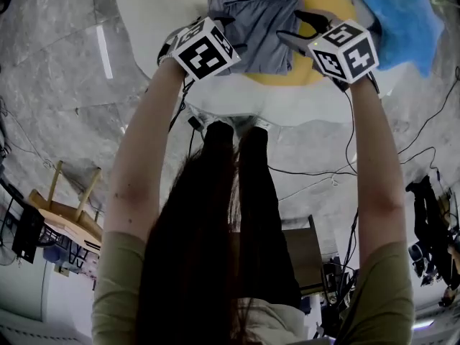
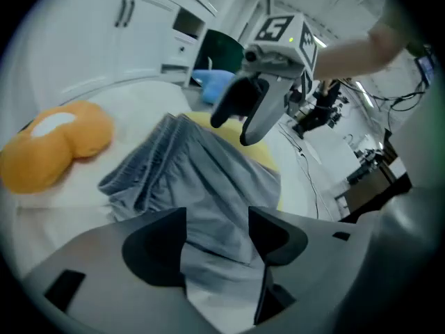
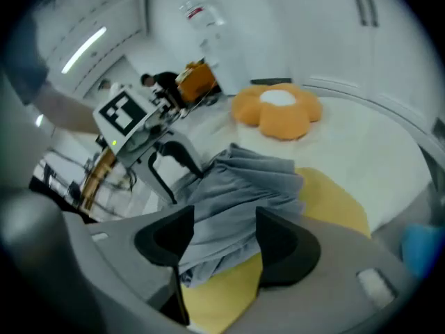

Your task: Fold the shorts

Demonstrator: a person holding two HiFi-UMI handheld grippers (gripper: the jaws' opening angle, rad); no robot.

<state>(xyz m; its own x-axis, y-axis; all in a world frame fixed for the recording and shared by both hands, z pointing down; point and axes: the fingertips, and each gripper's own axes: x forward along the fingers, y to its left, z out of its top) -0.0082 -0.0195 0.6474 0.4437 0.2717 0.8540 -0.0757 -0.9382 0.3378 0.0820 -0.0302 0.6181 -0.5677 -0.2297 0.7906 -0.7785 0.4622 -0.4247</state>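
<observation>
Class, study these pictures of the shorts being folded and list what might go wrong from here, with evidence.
1. The shorts lie bunched and rippled, not flat, so a further fold may come out crooked.
2. The right gripper hangs open over both the shorts' edge and the yellow mat; closing there might pinch the mat too.
3. The left gripper, open over layered cloth, might catch only the top layer and undo the fold.

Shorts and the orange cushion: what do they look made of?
The shorts look like thin, matte grey cloth, perhaps cotton or a light synthetic: they lie in soft folds and gathers. The orange cushion looks like plush fabric over soft stuffing: puffy rounded lobes, white centre, no shine.
</observation>
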